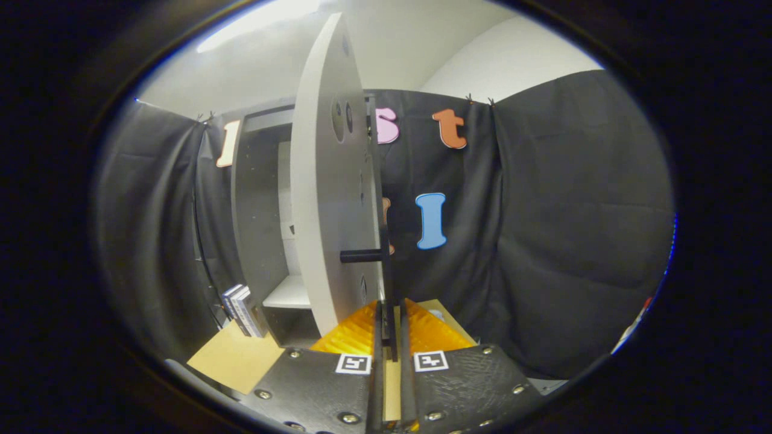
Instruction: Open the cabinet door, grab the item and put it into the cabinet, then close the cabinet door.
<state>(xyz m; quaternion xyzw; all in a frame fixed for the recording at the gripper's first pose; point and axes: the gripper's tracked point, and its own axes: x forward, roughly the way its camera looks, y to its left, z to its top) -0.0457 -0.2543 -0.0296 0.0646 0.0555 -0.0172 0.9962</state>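
Observation:
The cabinet [259,229] stands on the tabletop with its pale door [329,199] swung out edge-on toward me. A thin dark handle bar [386,283] runs down along the door's free edge, held off it by a short peg [360,256]. My gripper [389,319] is shut on that handle bar, whose lower end runs between the two fingers. Inside the cabinet a white shelf [289,294] shows. A small stack of boxes [242,310], the item, stands upright on the table to the left of the cabinet.
Black cloth walls hang close behind and to both sides. The tan tabletop [235,355] extends left of the fingers, its front edge near. A strip of table shows right of the door, beyond the fingers.

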